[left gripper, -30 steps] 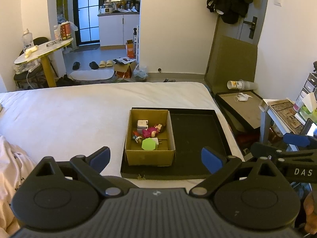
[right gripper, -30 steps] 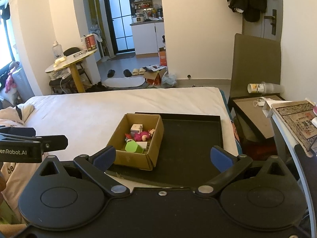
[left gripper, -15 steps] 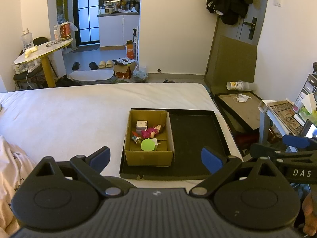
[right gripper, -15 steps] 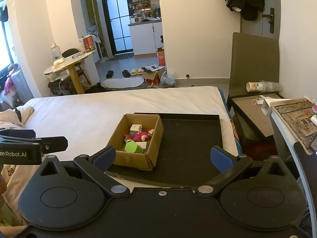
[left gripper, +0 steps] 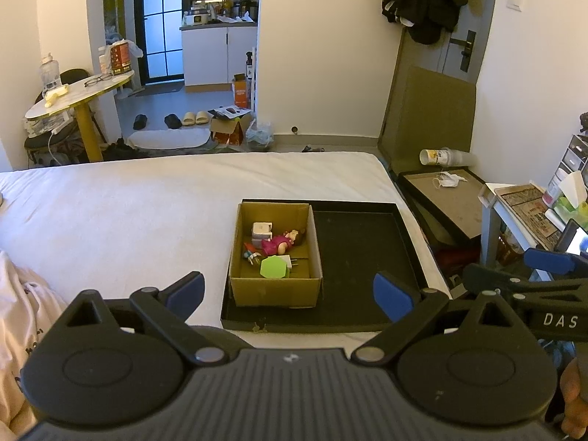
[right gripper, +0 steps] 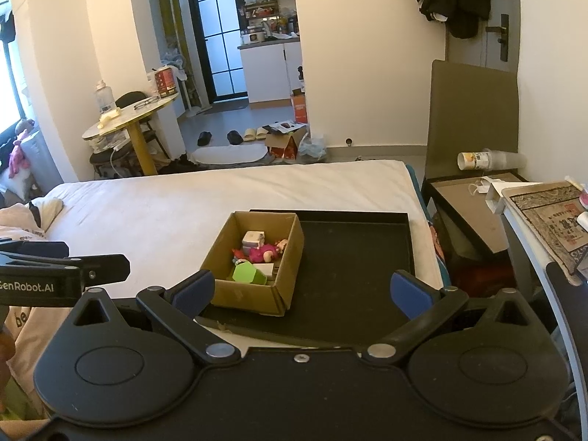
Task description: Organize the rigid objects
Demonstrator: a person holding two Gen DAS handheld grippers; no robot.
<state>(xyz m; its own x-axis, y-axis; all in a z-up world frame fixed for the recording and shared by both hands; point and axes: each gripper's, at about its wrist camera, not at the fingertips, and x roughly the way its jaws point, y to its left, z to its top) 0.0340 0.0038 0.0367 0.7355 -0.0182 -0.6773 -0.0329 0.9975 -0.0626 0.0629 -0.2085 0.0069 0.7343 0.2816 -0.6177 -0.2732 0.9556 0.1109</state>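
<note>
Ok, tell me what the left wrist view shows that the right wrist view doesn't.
Only the left wrist view shows the green tissue box and drawer unit at far right, plus the right gripper seen from outside. Only the right wrist view shows the pink plush toy by the window, and the left gripper from outside. Both share the cardboard box of small toys sitting in the black tray on the bed.

Dim warm light, sharp, fisheye-curved edges

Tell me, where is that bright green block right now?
In both wrist views the green block lies inside the cardboard box, at its near end, beside a white plug and below the pink doll.
</note>
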